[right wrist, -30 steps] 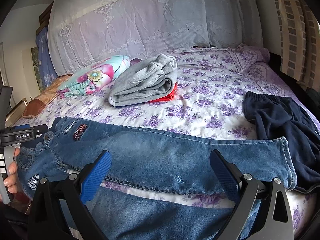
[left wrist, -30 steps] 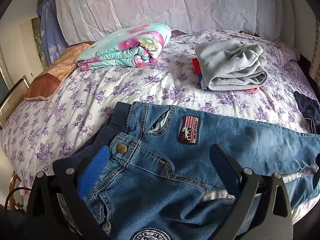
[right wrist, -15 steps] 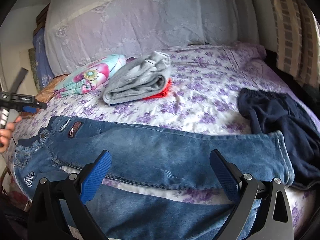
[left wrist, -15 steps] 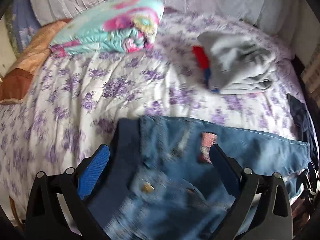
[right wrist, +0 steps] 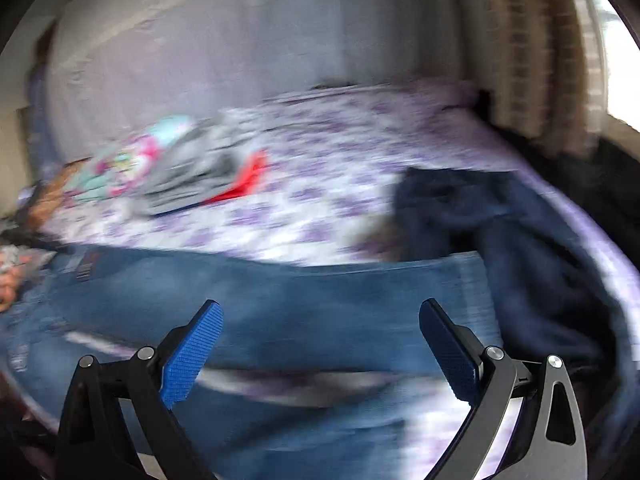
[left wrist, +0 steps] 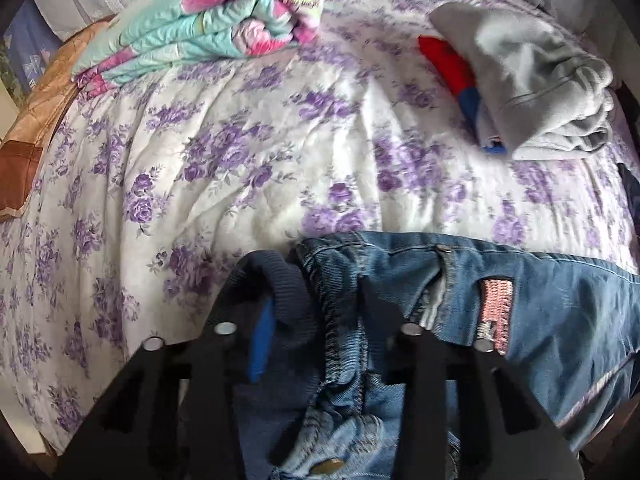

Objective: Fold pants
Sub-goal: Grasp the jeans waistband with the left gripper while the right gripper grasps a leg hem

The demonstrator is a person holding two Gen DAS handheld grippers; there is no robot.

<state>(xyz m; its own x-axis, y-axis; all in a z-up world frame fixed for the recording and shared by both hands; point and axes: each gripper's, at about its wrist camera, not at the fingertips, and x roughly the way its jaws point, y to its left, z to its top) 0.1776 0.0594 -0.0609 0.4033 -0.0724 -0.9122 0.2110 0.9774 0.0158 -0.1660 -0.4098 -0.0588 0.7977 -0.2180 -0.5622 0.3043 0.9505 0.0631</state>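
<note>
Blue denim jeans (left wrist: 540, 312) lie across the near edge of the bed, waist at the left, legs running right. My left gripper (left wrist: 316, 300) has closed on the jeans' waistband, with the dark ribbed band bunched between its fingers. In the blurred right wrist view the jeans (right wrist: 280, 296) stretch across the bed under my right gripper (right wrist: 320, 320), which is open and empty above the legs. The leg hems end near a dark navy garment (right wrist: 500, 232).
A floral purple bedsheet (left wrist: 260, 152) covers the bed. A folded colourful quilt (left wrist: 208, 20) lies at the far left, a folded grey garment on red and blue clothes (left wrist: 532, 80) at the far right. A brown cushion (left wrist: 36, 128) lies at the left edge.
My left gripper dropped toward the waistband and closed on it. The right wrist view swung and blurred; the right gripper stayed open over the legs.
</note>
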